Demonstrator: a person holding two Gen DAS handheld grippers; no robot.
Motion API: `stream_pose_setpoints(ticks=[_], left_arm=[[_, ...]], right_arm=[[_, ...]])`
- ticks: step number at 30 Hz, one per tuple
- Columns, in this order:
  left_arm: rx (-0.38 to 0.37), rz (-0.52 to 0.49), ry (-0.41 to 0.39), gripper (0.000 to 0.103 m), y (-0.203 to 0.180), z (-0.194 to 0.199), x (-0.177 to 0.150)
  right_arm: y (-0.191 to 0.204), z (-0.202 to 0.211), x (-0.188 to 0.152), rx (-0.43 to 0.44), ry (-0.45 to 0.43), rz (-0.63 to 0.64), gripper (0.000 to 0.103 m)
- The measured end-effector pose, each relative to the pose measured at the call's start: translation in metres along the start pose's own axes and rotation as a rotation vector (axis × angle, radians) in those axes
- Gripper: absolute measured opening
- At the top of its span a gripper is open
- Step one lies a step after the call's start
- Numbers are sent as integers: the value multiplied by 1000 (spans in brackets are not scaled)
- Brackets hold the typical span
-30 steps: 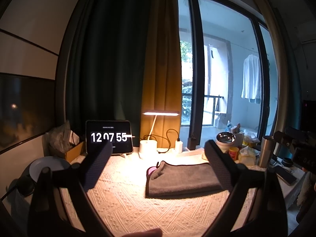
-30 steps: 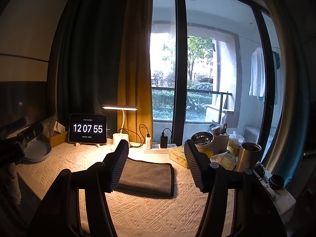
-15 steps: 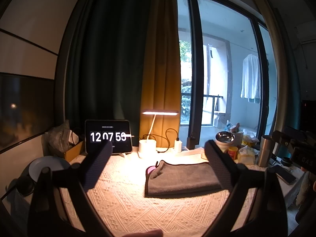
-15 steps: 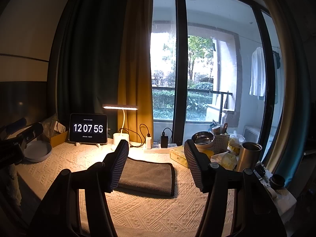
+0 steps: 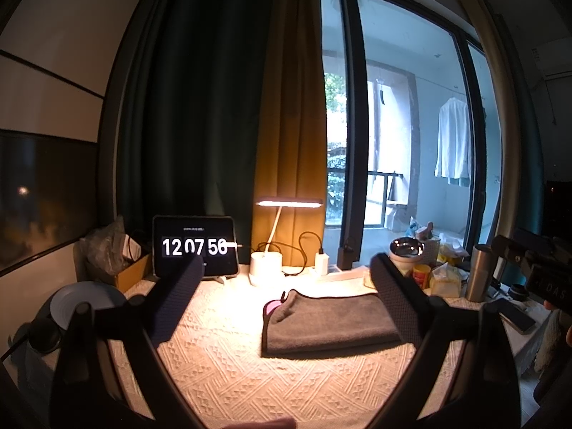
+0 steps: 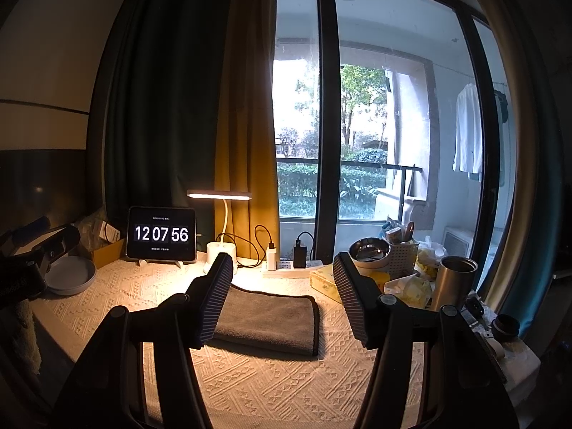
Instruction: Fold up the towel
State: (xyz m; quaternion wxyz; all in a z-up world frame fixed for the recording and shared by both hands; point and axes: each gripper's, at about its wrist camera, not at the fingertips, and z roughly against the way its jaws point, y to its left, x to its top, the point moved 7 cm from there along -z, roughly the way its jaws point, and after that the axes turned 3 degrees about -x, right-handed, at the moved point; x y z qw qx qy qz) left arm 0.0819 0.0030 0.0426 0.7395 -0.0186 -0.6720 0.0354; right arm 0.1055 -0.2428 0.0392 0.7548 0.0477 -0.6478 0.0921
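Observation:
A dark grey towel [image 5: 329, 320] lies folded flat on the cream knitted tablecloth [image 5: 228, 368], with a pink patch showing at its left end. It also shows in the right wrist view [image 6: 268, 320]. My left gripper [image 5: 282, 300] is open and empty, held above the table in front of the towel. My right gripper [image 6: 282, 300] is open and empty, also raised in front of the towel. Neither touches the towel. The right gripper's body shows at the right edge of the left wrist view [image 5: 536, 268].
A tablet clock [image 6: 161, 234] and a lit desk lamp [image 6: 221, 246] stand at the back. A power strip [image 6: 286, 268], steel bowl [image 6: 370, 252], basket [image 6: 402, 254], steel cup [image 6: 454, 282] and packets crowd the right. A grey plate [image 6: 69, 275] sits left.
The clock has ticked from 12:07:55 to 12:07:56. Both grippers stay open and almost still; the towel has not moved.

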Motion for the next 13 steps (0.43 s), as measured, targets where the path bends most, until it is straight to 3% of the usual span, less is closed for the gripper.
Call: stream_pose_setpoints(ticks=[13], left_arm=[[-47,17,8,96,-5,-7,-7]], right_arm=[[7,-8,-1,15,17,3,62]])
